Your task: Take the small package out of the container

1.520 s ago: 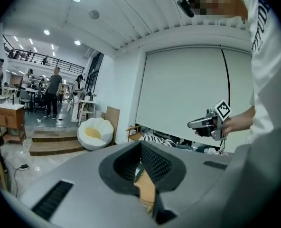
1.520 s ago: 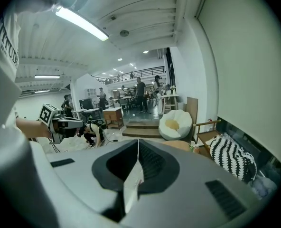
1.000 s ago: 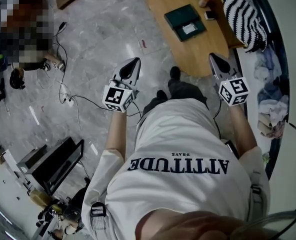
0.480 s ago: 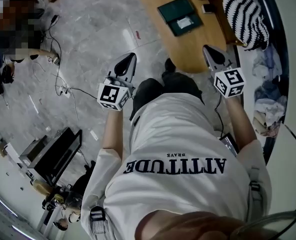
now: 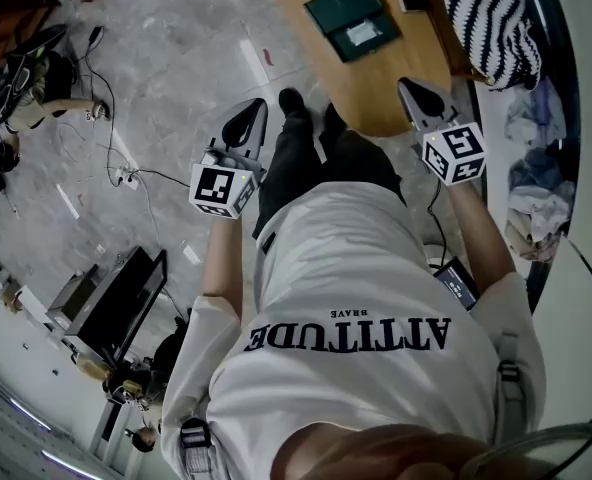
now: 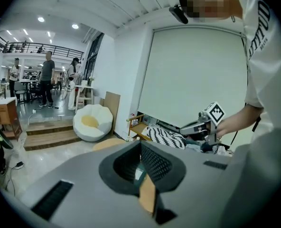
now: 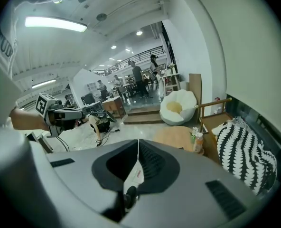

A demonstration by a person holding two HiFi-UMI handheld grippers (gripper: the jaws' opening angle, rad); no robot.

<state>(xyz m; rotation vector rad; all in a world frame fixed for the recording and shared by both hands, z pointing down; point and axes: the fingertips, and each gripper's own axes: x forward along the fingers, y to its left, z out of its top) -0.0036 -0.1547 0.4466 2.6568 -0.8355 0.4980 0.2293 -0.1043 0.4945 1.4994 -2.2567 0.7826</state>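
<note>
The small package cannot be made out with certainty. A pale rectangle (image 5: 364, 34) on the dark green container (image 5: 338, 10) may be the package or merely a label; it is too small to tell. The container lies flat on the wooden table (image 5: 396, 78), at the top of the head view, near a black-and-white striped cushion (image 5: 486, 23).

The left gripper (image 5: 260, 108) and right gripper (image 5: 406, 86) are held in the air before the person's body, one at either side, near the table's edge and well apart from the container. Each gripper view shows its jaws pressed together at the tips, with nothing between them.

Judged from this, the task has not begun. The container is untouched, and whether it is lidded cannot be told. Reaching the table, getting into the container, pinching the package and lifting it clear all appear to be left.

Legible writing: the person's white T-shirt (image 5: 376, 268) bears "ATTITUDE" in large dark letters with a smaller "BRAVE" beside it, upside down in the head view. The print on the pale rectangle is illegible. Each gripper's cube carries square black-and-white markers without readable words.
</note>
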